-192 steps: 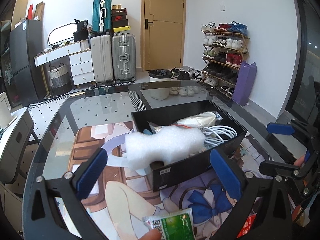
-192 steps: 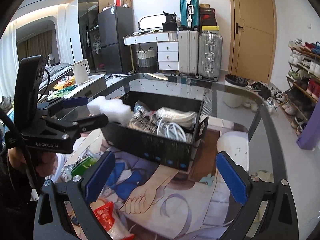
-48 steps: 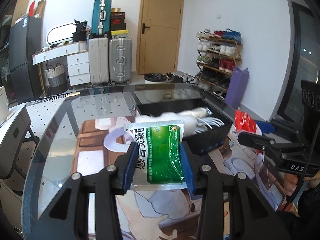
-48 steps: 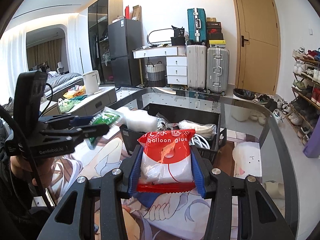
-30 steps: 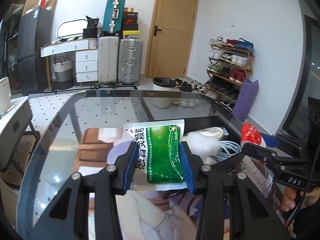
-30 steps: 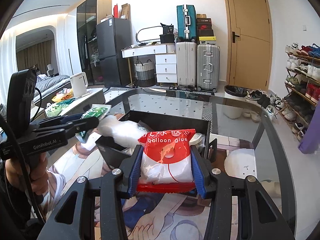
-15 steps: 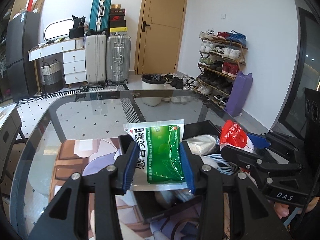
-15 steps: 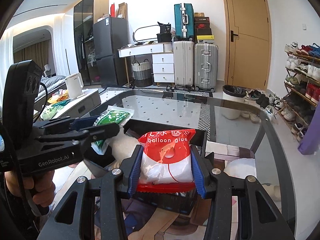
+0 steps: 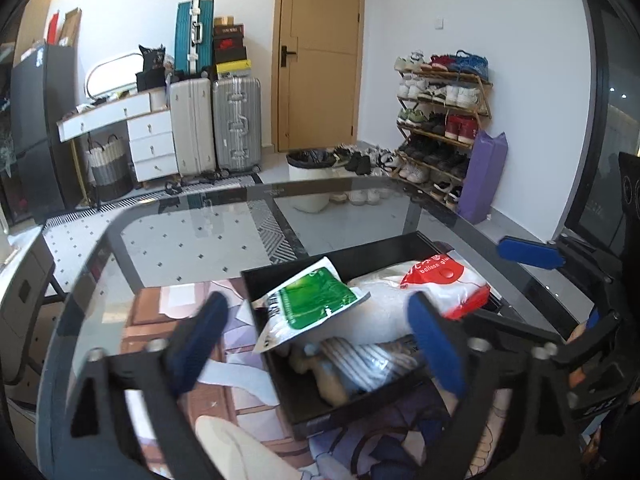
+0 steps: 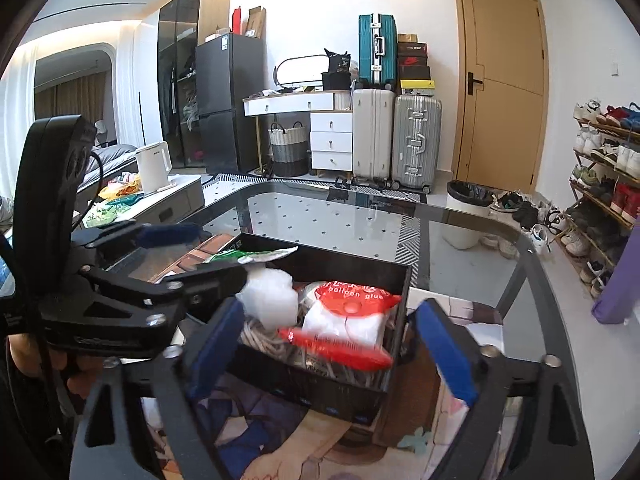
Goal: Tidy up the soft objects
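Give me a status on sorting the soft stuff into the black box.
Done: the green packet and the red balloon glue packet lie in the black box, on the white foam and cables. In hand: nothing; the left hand-held gripper and right hand-held gripper are both open over the box. Left: no other loose soft item is visible on the table.

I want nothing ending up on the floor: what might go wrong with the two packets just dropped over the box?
The green packet lies tilted across the black box rim, so it may slide out onto the table. The red balloon glue packet sits high on the heap, near the open right claw, which might snag it when pulling away.
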